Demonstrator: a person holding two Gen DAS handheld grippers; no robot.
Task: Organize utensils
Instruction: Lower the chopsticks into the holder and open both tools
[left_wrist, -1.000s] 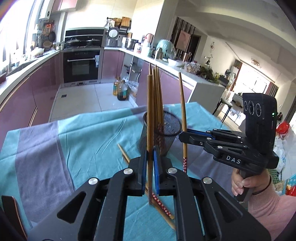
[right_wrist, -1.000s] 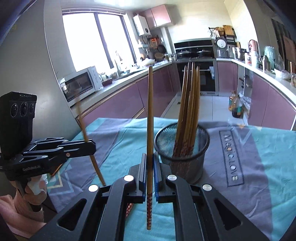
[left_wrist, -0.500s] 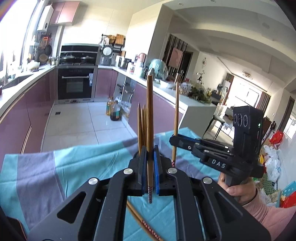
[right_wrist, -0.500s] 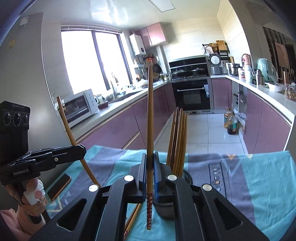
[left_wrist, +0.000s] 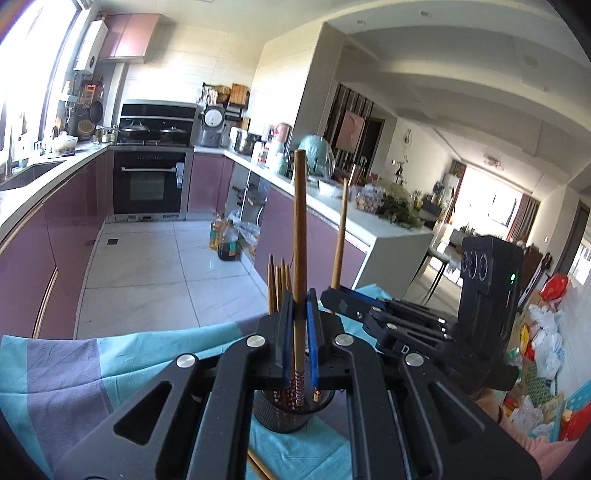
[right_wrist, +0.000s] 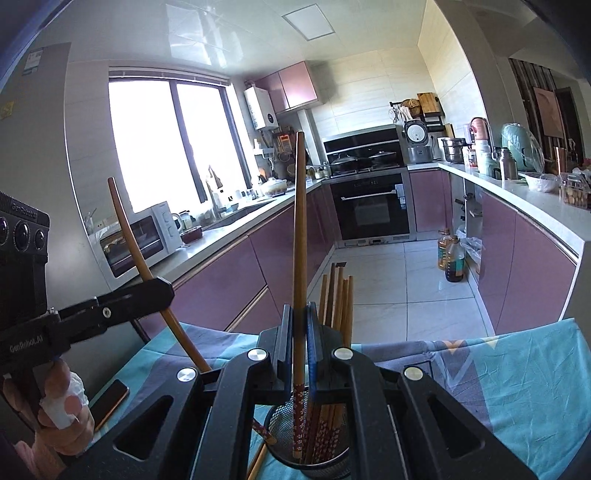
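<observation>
My left gripper (left_wrist: 299, 317) is shut on a brown chopstick (left_wrist: 300, 221) that stands upright, its patterned lower end hanging over the black mesh cup (left_wrist: 284, 417). Several chopsticks (left_wrist: 277, 284) stand in that cup. To the right, my right gripper (left_wrist: 332, 295) holds its own chopstick (left_wrist: 340, 236). In the right wrist view the right gripper (right_wrist: 299, 325) is shut on an upright chopstick (right_wrist: 300, 221) whose patterned tip dips inside the mesh cup (right_wrist: 325, 461). The left gripper (right_wrist: 162, 290) at the left grips a slanted chopstick (right_wrist: 129, 236).
A teal and grey tablecloth (left_wrist: 74, 369) covers the table. A loose chopstick (right_wrist: 258, 458) lies on it beside the cup, and a phone (right_wrist: 109, 402) lies near the left edge. A person's hand (right_wrist: 62, 413) holds the left gripper's handle. Kitchen counters and floor lie beyond.
Both grippers have risen with their chopsticks and drawn in over the mesh cup, which has dropped from mid-view to beneath the jaws. Both grips stayed shut.
</observation>
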